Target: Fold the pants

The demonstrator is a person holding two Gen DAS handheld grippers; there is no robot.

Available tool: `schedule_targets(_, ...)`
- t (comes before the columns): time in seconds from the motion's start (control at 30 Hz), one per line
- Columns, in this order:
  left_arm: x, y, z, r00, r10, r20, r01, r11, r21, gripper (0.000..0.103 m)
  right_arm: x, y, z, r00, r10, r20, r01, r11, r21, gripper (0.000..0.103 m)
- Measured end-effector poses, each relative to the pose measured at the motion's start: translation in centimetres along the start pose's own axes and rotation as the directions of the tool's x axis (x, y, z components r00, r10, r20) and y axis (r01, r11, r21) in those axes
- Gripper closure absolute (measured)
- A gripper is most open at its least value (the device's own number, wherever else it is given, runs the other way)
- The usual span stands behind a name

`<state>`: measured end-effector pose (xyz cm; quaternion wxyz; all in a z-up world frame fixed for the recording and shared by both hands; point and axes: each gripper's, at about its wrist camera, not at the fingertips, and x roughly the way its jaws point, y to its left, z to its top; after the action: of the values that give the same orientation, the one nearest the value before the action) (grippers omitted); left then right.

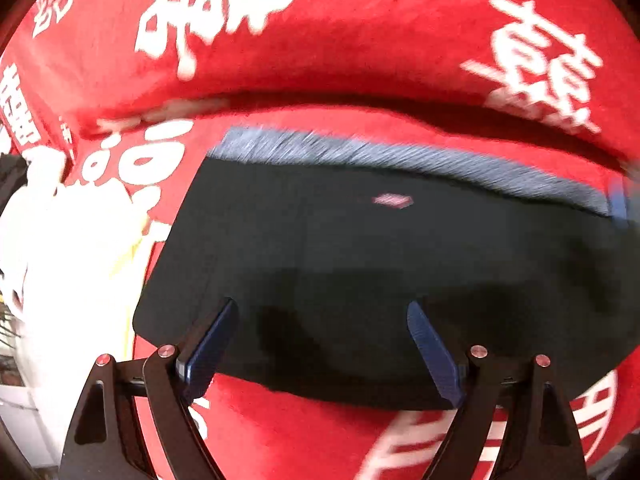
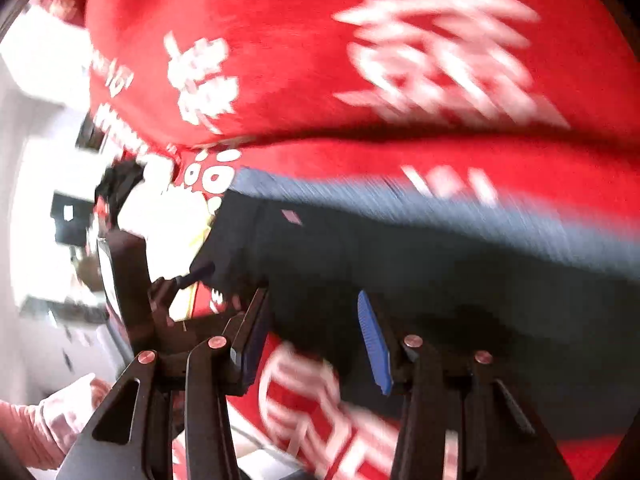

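black pants [image 1: 360, 248], red blanket [image 1: 360, 60]

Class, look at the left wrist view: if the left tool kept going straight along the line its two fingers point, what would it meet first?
Most likely the dark pants lying flat on the red cloth. The left tool is open and empty, and nothing shows between. Depth is unclear.

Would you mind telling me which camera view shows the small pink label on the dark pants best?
The left wrist view: the pink label sits near centre on the pants. The right wrist view shows it smaller and off to the left.
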<state>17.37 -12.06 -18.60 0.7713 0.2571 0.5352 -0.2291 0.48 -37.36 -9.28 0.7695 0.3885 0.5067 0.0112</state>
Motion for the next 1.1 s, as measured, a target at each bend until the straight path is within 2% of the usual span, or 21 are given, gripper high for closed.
schedule_targets(0.07,0.9,0.0,-1.2,0.999,-0.016,-0.028,0.016,1.000,-0.018,0.015,3.4,2.4,4.0,0.998,-0.003,-0.059,-0.003,0.994,-0.106,0.054)
schedule_targets(0.13,1.0,0.5,-1.8,0.998,-0.049,0.030,0.049,0.999,-0.007,0.015,6.1,4.4,6.2,0.993,-0.017,-0.115,-0.005,0.982,-0.188,0.054)
schedule_targets(0.23,0.7,0.1,-2.6,0.996,-0.047,0.072,0.046,0.999,0.014,0.015,11.4,7.5,8.9,0.979,-0.059,-0.196,-0.007,0.947,-0.321,0.054)
schedule_targets(0.4,0.5,0.8,-3.2,0.990,-0.081,0.114,0.081,0.997,0.000,0.015,19.1,10.4,11.2,0.950,-0.109,-0.291,-0.009,0.926,-0.378,0.054)
schedule_targets(0.5,0.5,1.2,-3.1,0.987,-0.091,0.131,0.091,0.996,0.002,0.015,21.5,10.5,11.4,0.939,-0.145,-0.312,0.008,0.916,-0.400,0.055)
schedule_targets(0.57,0.0,1.0,-3.2,0.986,-0.099,0.138,0.100,0.995,-0.001,0.015,22.6,10.2,11.8,0.922,-0.149,-0.356,0.006,0.928,-0.372,0.085)
schedule_targets(0.6,-0.2,1.2,-3.2,0.985,-0.106,0.136,0.109,0.994,-0.012,0.015,22.7,10.6,11.8,0.921,-0.135,-0.365,-0.009,0.931,-0.365,0.093)
schedule_targets(0.63,-0.1,1.8,-3.0,0.984,-0.114,0.138,0.119,0.993,-0.025,0.015,22.0,11.1,11.6,0.925,-0.140,-0.353,-0.008,0.922,-0.386,0.098)
schedule_targets(0.73,-1.2,2.7,-3.3,0.982,-0.122,0.144,0.135,0.987,-0.084,0.015,20.9,13.1,11.4,0.928,-0.104,-0.359,-0.061,0.905,-0.421,0.099)
schedule_targets(0.87,-2.5,3.8,-2.9,0.981,-0.046,0.189,0.068,0.991,-0.113,0.015,21.2,15.1,11.7,0.934,-0.068,-0.351,-0.095,0.898,-0.429,0.099)
schedule_targets(0.93,-1.0,3.9,-2.2,0.988,-0.031,0.153,0.046,0.994,-0.096,0.015,22.7,15.2,11.7,0.943,-0.189,-0.275,0.036,0.877,-0.479,0.099)
schedule_targets(0.97,0.4,3.6,-2.0,0.996,-0.024,0.087,0.030,0.997,-0.069,0.015,24.0,14.8,11.4,0.933,-0.256,-0.253,0.102,0.862,-0.496,0.096)
schedule_targets(1.0,1.1,3.5,-1.9,0.998,-0.017,0.065,0.020,0.998,-0.055,0.015,24.7,14.4,11.2,0.927,-0.283,-0.248,0.131,0.861,-0.491,0.095)
schedule_targets(1.07,0.1,3.6,-2.0,0.995,-0.022,0.101,0.028,0.998,-0.055,0.015,23.8,14.0,11.2,0.942,-0.253,-0.221,0.142,0.895,-0.422,0.094)
schedule_targets(1.1,-0.5,3.6,-2.0,0.994,-0.022,0.110,0.027,0.999,-0.045,0.015,22.9,14.0,11.2,0.947,-0.246,-0.208,0.145,0.903,-0.405,0.088)
